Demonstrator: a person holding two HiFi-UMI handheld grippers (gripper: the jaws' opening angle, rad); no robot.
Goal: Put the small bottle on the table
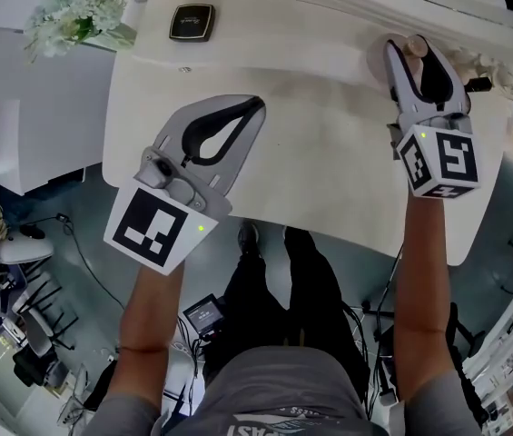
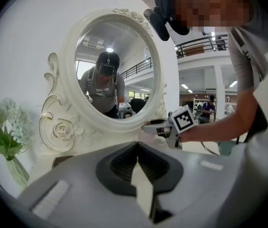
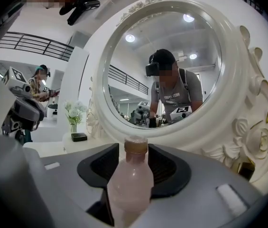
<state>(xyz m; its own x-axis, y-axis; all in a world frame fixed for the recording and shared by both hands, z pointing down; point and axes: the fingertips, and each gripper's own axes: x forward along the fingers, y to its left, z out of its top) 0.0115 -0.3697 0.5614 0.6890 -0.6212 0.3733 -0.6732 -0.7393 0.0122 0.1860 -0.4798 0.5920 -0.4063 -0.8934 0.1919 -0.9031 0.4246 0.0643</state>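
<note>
At far side of cream bench (image 1: 329, 153): small pale-pink translucent plastic bottle with tan cap (image 3: 130, 184), upright between jaws of right gripper (image 1: 413, 53), which stand apart, seemingly not pressing. Jaws of left gripper (image 2: 136, 147) together, empty. Bottle judged light, smooth, tippable; hold mid-body.

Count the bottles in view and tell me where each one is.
1. The small pale pink plastic bottle with a tan cap stands between the jaws of the right gripper, over the cream table. Others may be hidden.
</note>
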